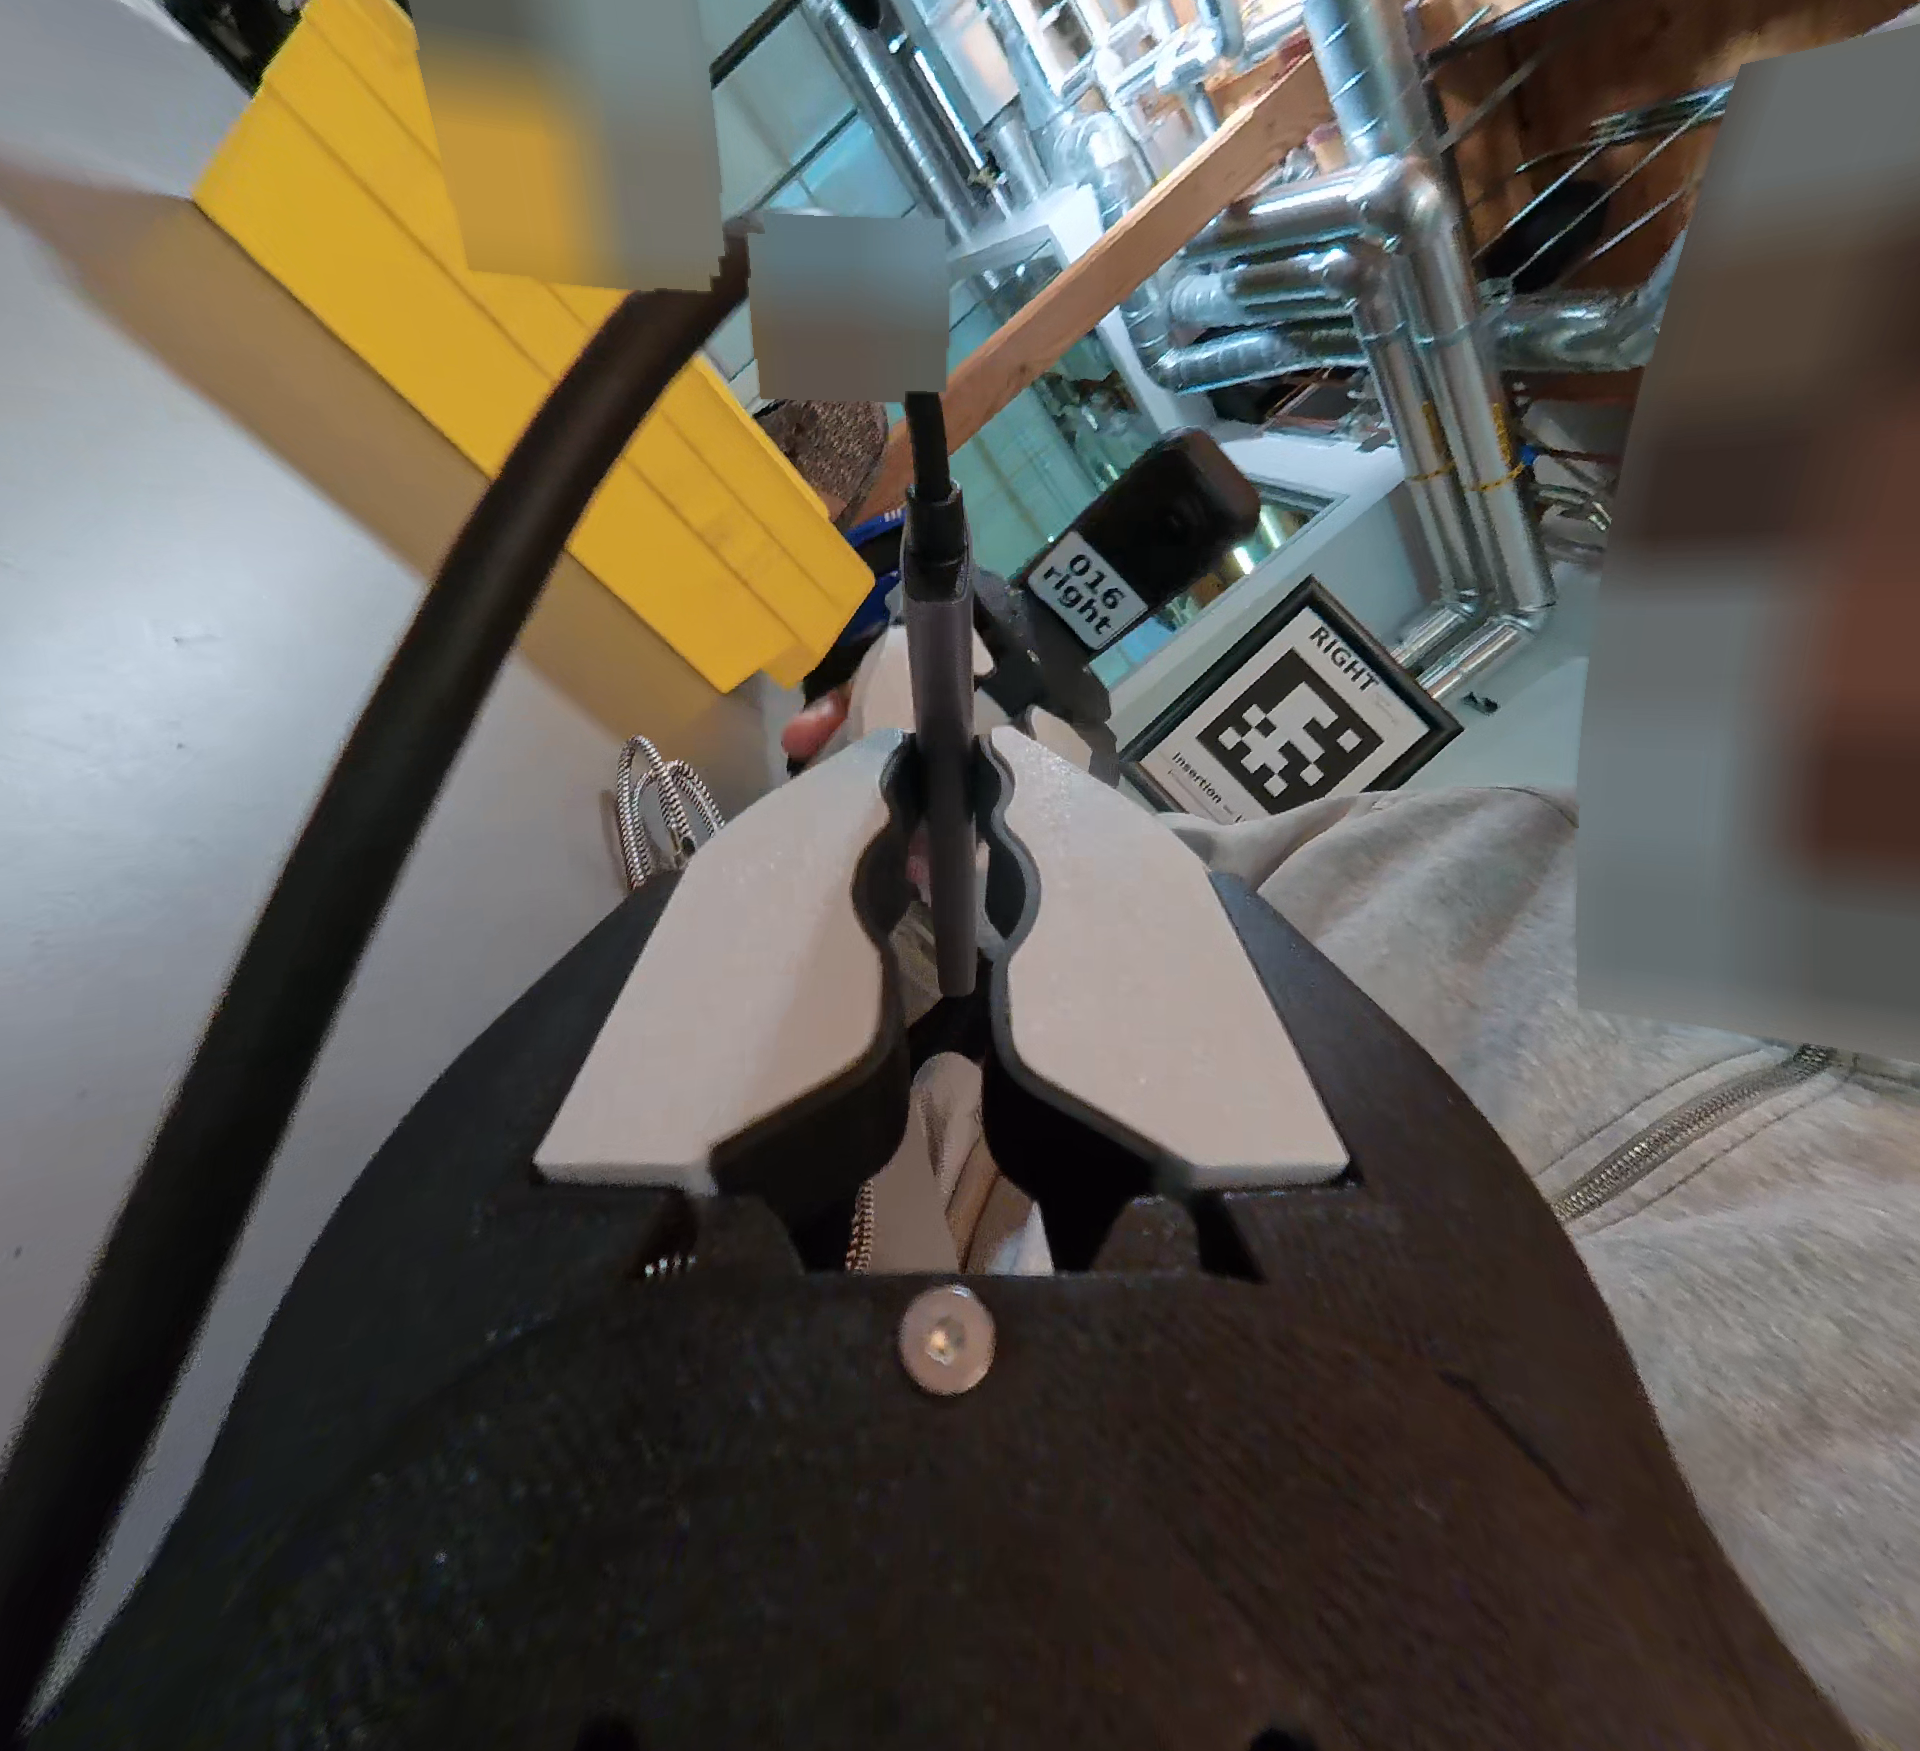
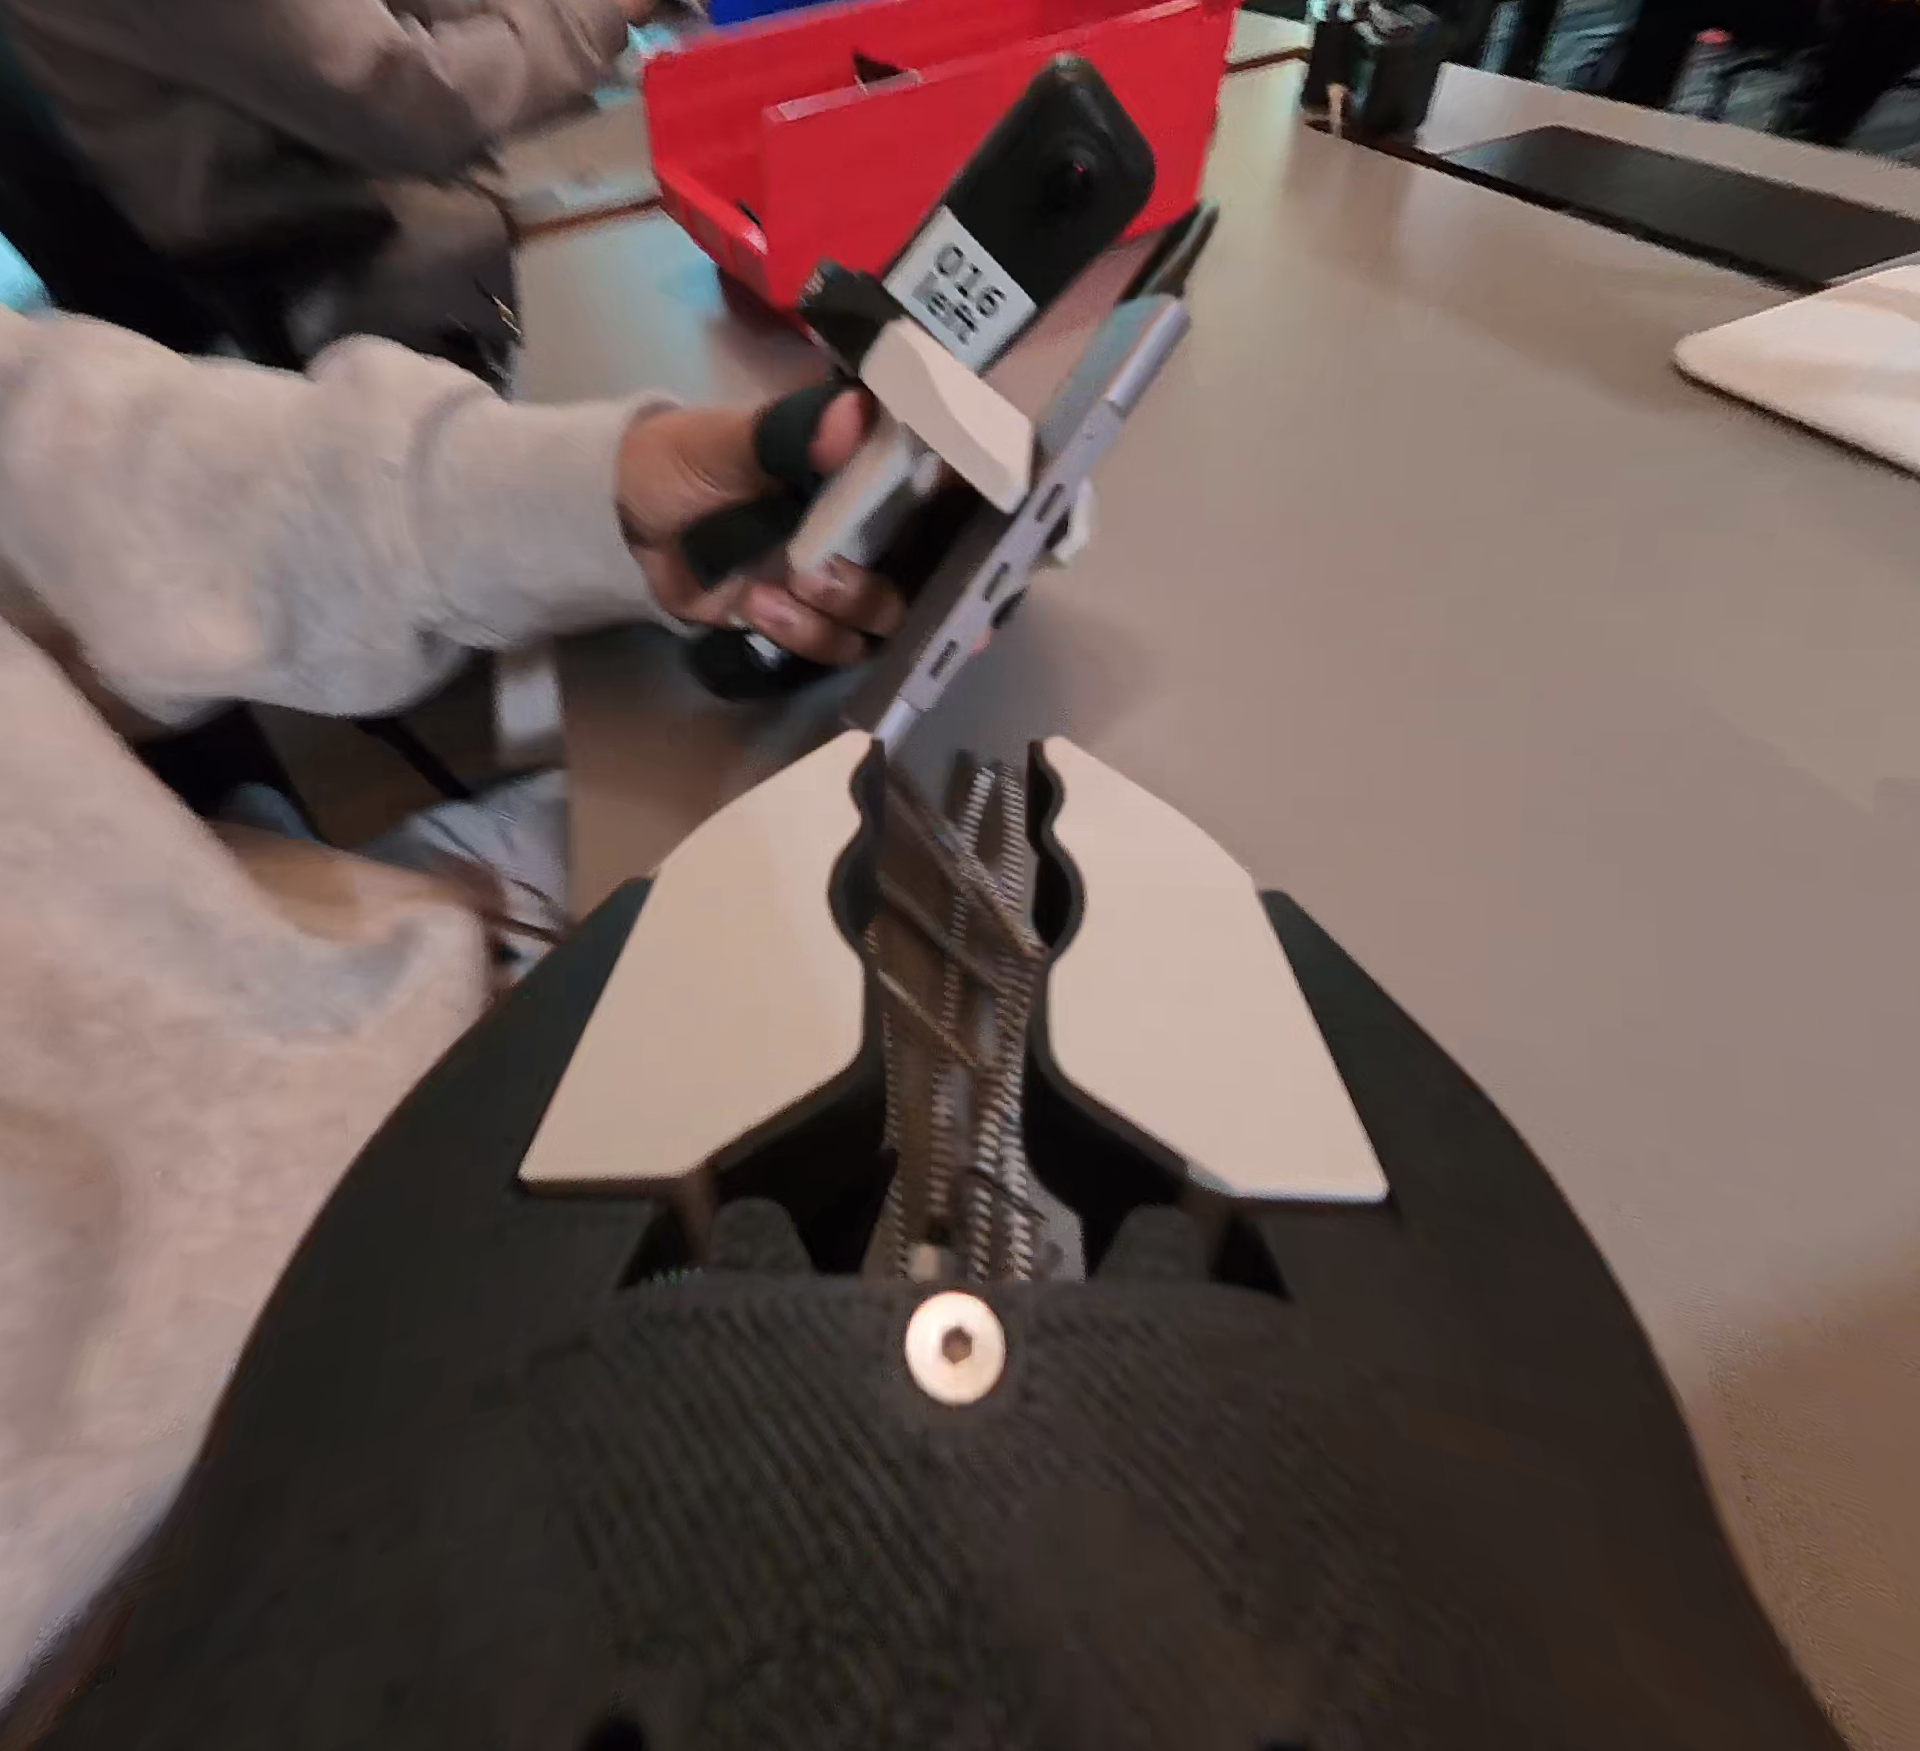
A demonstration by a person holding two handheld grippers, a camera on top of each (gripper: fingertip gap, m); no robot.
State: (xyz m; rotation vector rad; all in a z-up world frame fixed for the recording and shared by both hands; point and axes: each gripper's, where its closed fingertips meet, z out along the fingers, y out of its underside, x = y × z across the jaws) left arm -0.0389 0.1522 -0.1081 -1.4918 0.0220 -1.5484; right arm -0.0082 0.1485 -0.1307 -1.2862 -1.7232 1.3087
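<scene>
My left gripper (image 1: 940, 747) is shut on a thin grey hub (image 1: 943, 662), seen edge-on and upright, with a black cable (image 1: 925, 444) leaving its top. In the right wrist view the same hub (image 2: 1049, 480) shows several ports along its edge, tilted above the table, with a white finger (image 2: 951, 413) of the left gripper against it. My right gripper (image 2: 951, 756) is shut on a bundle of silver braided cable (image 2: 961, 922), just below the hub's lower end. A loop of the braided cable (image 1: 665, 802) also shows in the left wrist view.
A thick black cable (image 1: 343, 818) arcs at the left. Stacked yellow bins (image 1: 499, 330) and a black-and-white marker card (image 1: 1288, 725) stand behind. A red bin (image 2: 935, 132), a black mat (image 2: 1683, 195) and a white object (image 2: 1818, 361) lie on the grey table (image 2: 1455, 766). A person's grey sleeve (image 2: 312, 506) fills the left. My right fingertips sit around 4 cm from my left ones.
</scene>
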